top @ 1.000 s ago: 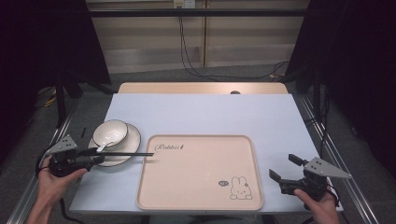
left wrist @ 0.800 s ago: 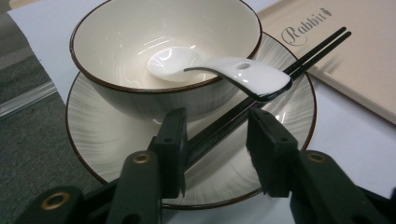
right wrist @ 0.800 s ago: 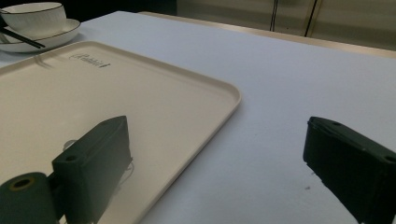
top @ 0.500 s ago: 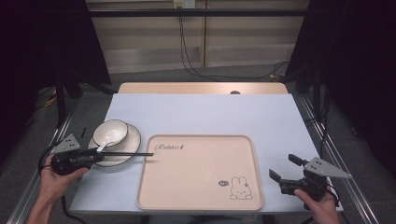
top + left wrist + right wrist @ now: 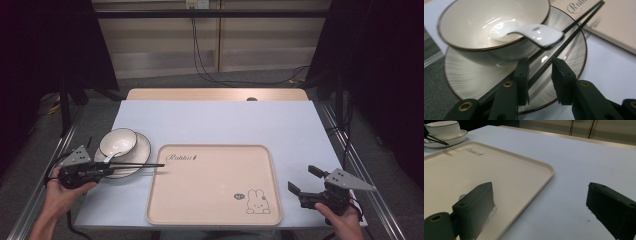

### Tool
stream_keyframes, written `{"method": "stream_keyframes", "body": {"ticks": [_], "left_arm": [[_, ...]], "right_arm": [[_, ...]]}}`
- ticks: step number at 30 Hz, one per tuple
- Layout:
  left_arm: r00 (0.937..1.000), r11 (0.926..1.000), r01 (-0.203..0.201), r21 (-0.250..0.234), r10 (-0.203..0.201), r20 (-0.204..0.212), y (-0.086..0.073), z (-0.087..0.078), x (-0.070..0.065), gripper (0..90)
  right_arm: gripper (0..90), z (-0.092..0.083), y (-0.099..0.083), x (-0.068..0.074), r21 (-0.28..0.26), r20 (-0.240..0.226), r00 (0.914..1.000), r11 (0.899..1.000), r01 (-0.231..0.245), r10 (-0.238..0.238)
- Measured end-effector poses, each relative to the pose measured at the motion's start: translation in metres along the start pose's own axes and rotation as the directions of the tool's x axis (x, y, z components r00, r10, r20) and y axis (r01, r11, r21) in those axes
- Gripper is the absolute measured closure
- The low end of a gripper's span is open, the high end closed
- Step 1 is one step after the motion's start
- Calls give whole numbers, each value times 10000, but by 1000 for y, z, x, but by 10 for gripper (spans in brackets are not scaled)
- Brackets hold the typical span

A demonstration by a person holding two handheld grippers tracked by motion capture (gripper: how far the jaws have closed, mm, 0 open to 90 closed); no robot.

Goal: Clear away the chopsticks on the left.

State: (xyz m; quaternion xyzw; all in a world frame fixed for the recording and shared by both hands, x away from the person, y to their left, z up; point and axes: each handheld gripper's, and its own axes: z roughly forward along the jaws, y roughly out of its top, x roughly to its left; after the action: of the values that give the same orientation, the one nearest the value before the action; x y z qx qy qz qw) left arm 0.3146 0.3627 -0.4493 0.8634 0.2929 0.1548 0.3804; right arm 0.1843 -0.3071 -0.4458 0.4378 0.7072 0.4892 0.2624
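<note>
A pair of black chopsticks point(image 5: 145, 165) lies across the striped plate point(image 5: 142, 150), with its tips over the edge of the beige rabbit tray point(image 5: 215, 200). On the plate stands a white bowl point(image 5: 120, 140) with a white spoon point(image 5: 111, 155) leaning out of it. My left gripper point(image 5: 107, 168) points right along the chopsticks. In the left gripper view its jaws point(image 5: 540, 63) straddle the chopsticks point(image 5: 574, 27) under the spoon handle point(image 5: 536, 32); they have just been closing, and a gap still shows beside the right pad. My right gripper point(image 5: 301, 179) rests wide open right of the tray, holding nothing.
The tray point(image 5: 486, 165) is bare apart from its printed rabbit point(image 5: 256, 201) and lettering. In the right gripper view the bowl and plate point(image 5: 442, 131) sit far off at the upper left. Pale blue tabletop point(image 5: 215, 120) stretches behind the tray; the table's edges are close to both hands.
</note>
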Motion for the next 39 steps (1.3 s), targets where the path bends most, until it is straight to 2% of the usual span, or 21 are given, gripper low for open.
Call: {"method": "stream_keyframes", "body": {"ticks": [5,8,9,13,17,21,22,27,28,31,33,34,39], "left_arm": [[9995,9997,-219,143,216,226,3,7,-3,681],[9978,9980,-492,400,473,473,8,11,-7,691],[9977,9975,-548,449,529,420,9,11,-8,695],[9955,9962,-673,550,633,710,10,13,-8,713],[9947,9961,-675,563,627,820,11,14,-9,775],[9943,9958,-497,771,420,980,12,13,-8,804],[9934,9966,-446,696,369,1086,12,13,-7,814],[9931,9959,-190,884,86,1169,14,12,-8,855],[9922,9965,14,838,-118,1242,14,11,-8,856],[9928,9956,167,919,-274,1167,15,10,-8,859],[9905,9946,519,901,-628,1220,15,8,-8,859],[9905,9946,519,901,-628,1220,15,8,-8,859],[9849,9921,1012,737,-1104,1331,16,3,-10,860]], "right_arm": [[77,0,0,0,2,-7,10000,10000,-11,11],[77,0,0,0,12,-62,10000,10000,-22,22],[77,0,0,0,10,-31,10000,10000,-24,24],[77,0,0,0,22,-48,10000,10000,-10,11],[77,0,0,0,27,-73,10000,10000,-39,39],[77,1,0,0,43,-37,10000,10000,-9,9],[77,1,0,0,57,-66,10000,10000,-10,10],[77,1,0,0,-2,-111,9999,10000,-62,62],[77,1,0,0,1,-110,9999,10000,-19,19],[77,1,0,1,23,-130,9999,10000,-20,20],[77,1,0,0,-9,-102,9999,10000,18,-18],[77,1,0,0,-9,-102,9999,10000,18,-18],[77,1,0,0,10,-136,9999,10000,2,-1]]}}
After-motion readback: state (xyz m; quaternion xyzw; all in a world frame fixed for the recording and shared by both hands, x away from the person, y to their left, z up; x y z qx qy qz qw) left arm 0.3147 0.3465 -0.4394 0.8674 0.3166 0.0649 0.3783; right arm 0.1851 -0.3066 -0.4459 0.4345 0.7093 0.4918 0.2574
